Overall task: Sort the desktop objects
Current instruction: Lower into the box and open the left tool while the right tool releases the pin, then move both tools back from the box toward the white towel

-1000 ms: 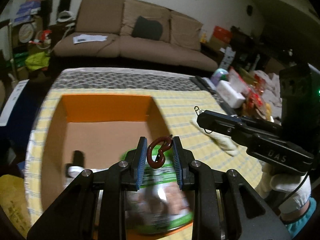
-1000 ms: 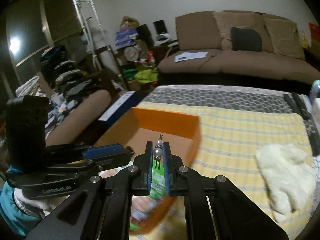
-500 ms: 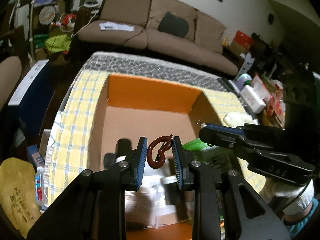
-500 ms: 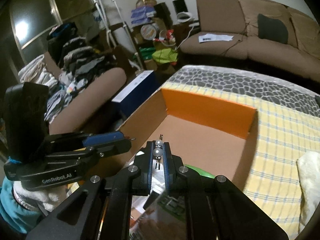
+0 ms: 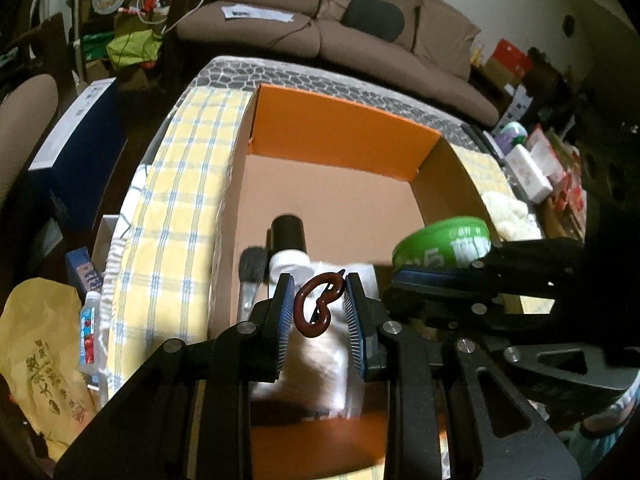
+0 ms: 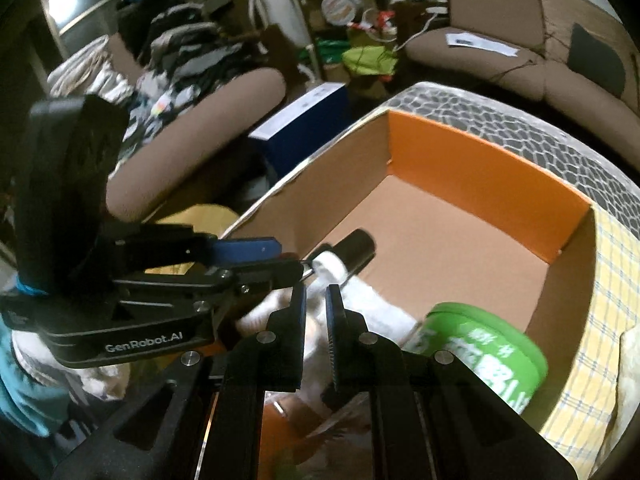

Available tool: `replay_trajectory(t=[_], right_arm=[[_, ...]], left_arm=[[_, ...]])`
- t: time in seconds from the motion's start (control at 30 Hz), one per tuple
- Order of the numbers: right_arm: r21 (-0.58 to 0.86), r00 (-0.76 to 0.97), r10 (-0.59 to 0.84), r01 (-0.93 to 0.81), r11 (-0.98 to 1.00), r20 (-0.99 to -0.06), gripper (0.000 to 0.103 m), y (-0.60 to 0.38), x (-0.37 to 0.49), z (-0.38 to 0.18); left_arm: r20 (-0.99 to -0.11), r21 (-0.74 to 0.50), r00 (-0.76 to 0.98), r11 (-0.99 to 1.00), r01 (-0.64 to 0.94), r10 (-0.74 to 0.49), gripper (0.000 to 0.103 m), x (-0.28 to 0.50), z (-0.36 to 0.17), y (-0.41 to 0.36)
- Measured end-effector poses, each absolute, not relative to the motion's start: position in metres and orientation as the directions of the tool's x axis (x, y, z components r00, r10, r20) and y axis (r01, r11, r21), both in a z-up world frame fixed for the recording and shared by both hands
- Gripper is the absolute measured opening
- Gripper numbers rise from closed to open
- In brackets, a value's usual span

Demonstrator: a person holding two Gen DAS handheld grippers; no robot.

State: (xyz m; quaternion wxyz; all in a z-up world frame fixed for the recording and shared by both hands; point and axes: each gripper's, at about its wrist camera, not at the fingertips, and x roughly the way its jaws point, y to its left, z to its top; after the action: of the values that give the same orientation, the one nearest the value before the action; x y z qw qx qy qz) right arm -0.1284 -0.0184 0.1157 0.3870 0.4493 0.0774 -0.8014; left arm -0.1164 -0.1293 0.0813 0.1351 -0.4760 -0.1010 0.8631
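Left tool [image 5: 320, 312] is over the open cardboard box [image 5: 344, 136], angled down into it, its blue pads [image 5: 285, 320] narrowed onto a dark red curled clip [image 5: 317, 305] that sits pinched between them, clear of the box floor. Right tool [image 6: 316, 334] is alongside, also tilted into the box; in its own view the fingers look close together with a slim gap between the tips, nothing clearly visible in that gap, and the picture there is blurred, so whether it carries anything small I cannot tell. From the left view the right tool comes in from the right edge, tips beside the left tool's. Inside the box: a black-capped white bottle [image 5: 289, 240] lying on the floor, a makeup brush [image 5: 252, 268] just beside it, a green round tin [image 6: 484, 344] against the right wall, and something white and blurred under both tools. The box stands on a yellow checked cloth [image 5: 176, 216] covering the surface.
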Motion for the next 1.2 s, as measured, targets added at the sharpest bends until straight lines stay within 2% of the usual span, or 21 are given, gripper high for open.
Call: replay_trajectory(t=[0.13, 0.27, 0.33, 0.4, 0.5, 0.67, 0.77, 0.83, 0.93, 1.0, 1.1, 1.2], right_arm=[[0.216, -0.294, -0.547, 0.696, -0.684, -0.783, 0.012, -0.021, -0.125, 0.114], [0.234, -0.320, -0.555, 0.667, -0.707, -0.768, 0.013, -0.012, -0.130, 0.118], [0.251, -0.333, -0.564, 0.648, -0.719, -0.755, 0.026, -0.005, -0.134, 0.121], [0.262, -0.349, -0.568, 0.630, -0.731, -0.745, 0.031, 0.003, -0.136, 0.123], [0.260, -0.373, -0.563, 0.612, -0.747, -0.738, 0.035, 0.011, -0.138, 0.127], [0.270, -0.406, -0.564, 0.584, -0.766, -0.719, 0.058, 0.023, -0.142, 0.134], [0.274, -0.427, -0.564, 0.570, -0.775, -0.706, 0.071, 0.033, -0.143, 0.137], [0.282, -0.447, -0.566, 0.555, -0.783, -0.693, 0.079, 0.041, -0.144, 0.141], [0.296, -0.470, -0.566, 0.531, -0.794, -0.678, 0.081, 0.053, -0.145, 0.145], [0.296, -0.486, -0.555, 0.511, -0.807, -0.676, 0.083, 0.062, -0.147, 0.146], [0.293, -0.501, -0.537, 0.486, -0.824, -0.679, 0.085, 0.076, -0.147, 0.147], [0.283, -0.512, -0.518, 0.468, -0.837, -0.685, 0.096, 0.087, -0.147, 0.148]], left_arm=[[-0.787, -0.317, -0.515, -0.939, -0.136, 0.340, 0.024, -0.115, 0.086, -0.136], [-0.778, -0.371, -0.504, -0.922, -0.114, 0.376, 0.035, -0.116, 0.084, -0.144], [-0.774, -0.385, -0.503, -0.916, -0.109, 0.385, 0.037, -0.117, 0.084, -0.146], [-0.764, -0.411, -0.506, -0.906, -0.099, 0.401, 0.045, -0.118, 0.084, -0.148], [-0.740, -0.440, -0.528, -0.894, -0.087, 0.416, 0.046, -0.117, 0.089, -0.154], [-0.720, -0.453, -0.556, -0.888, -0.076, 0.415, 0.053, -0.117, 0.093, -0.158], [-0.717, -0.457, -0.558, -0.886, -0.074, 0.417, 0.063, -0.118, 0.091, -0.155], [-0.712, -0.463, -0.561, -0.883, -0.078, 0.423, 0.067, -0.118, 0.091, -0.153], [-0.702, -0.464, -0.567, -0.881, -0.095, 0.431, 0.078, -0.117, 0.093, -0.146], [-0.699, -0.458, -0.569, -0.882, -0.109, 0.433, 0.092, -0.117, 0.094, -0.140], [-0.702, -0.448, -0.565, -0.885, -0.123, 0.434, 0.099, -0.117, 0.094, -0.130], [-0.706, -0.434, -0.562, -0.890, -0.138, 0.431, 0.102, -0.117, 0.093, -0.122]])
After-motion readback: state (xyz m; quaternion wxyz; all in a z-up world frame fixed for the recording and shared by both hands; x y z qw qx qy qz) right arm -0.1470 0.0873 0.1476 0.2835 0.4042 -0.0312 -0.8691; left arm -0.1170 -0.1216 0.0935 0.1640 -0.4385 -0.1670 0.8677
